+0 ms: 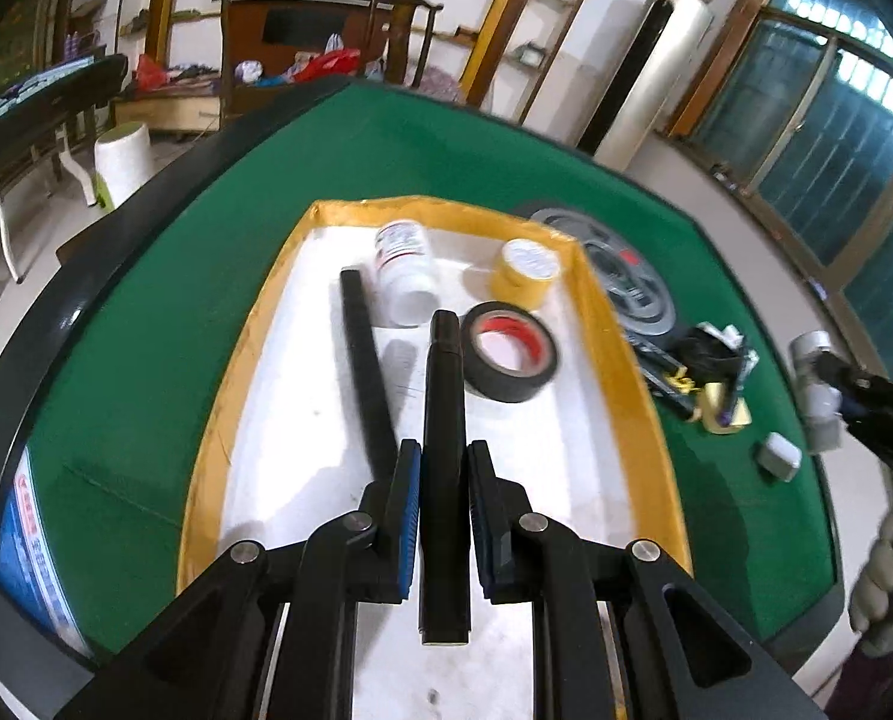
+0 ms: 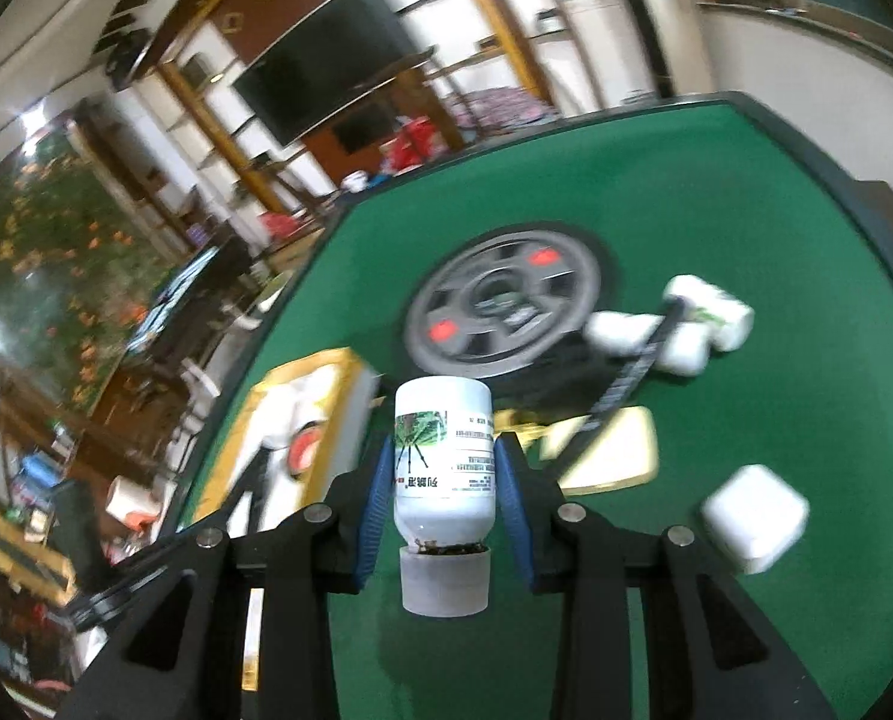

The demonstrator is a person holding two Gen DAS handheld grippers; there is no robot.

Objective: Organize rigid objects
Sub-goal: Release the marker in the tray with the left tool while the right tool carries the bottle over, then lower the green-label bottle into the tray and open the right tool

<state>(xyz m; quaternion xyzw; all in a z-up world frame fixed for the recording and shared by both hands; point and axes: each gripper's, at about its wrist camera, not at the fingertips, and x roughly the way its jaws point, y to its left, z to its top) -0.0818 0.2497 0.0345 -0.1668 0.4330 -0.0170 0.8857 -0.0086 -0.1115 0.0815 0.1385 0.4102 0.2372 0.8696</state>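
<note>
My left gripper [image 1: 443, 459] is shut on a long black marker [image 1: 444, 396] and holds it over the yellow-rimmed white tray [image 1: 248, 324]. In the tray lie a black stick [image 1: 362, 360], a white bottle [image 1: 404, 267], a yellow tape roll [image 1: 524, 273] and a black tape roll [image 1: 509, 357]. My right gripper [image 2: 444, 450] is shut on a white labelled bottle [image 2: 444, 450], its grey cap toward the camera, above the green table [image 2: 746, 192]. The right gripper with that bottle also shows at the right edge of the left wrist view [image 1: 824, 384].
A grey wheel-shaped disc [image 2: 500, 306] lies on the felt beside the tray [image 2: 302, 372]. Right of it lie white bottles [image 2: 686, 324], a black strip [image 2: 632, 378], a yellow-edged pad [image 2: 614, 450] and a white box [image 2: 752, 516]. A small pile of parts [image 1: 704, 378] lies by the tray's right rim.
</note>
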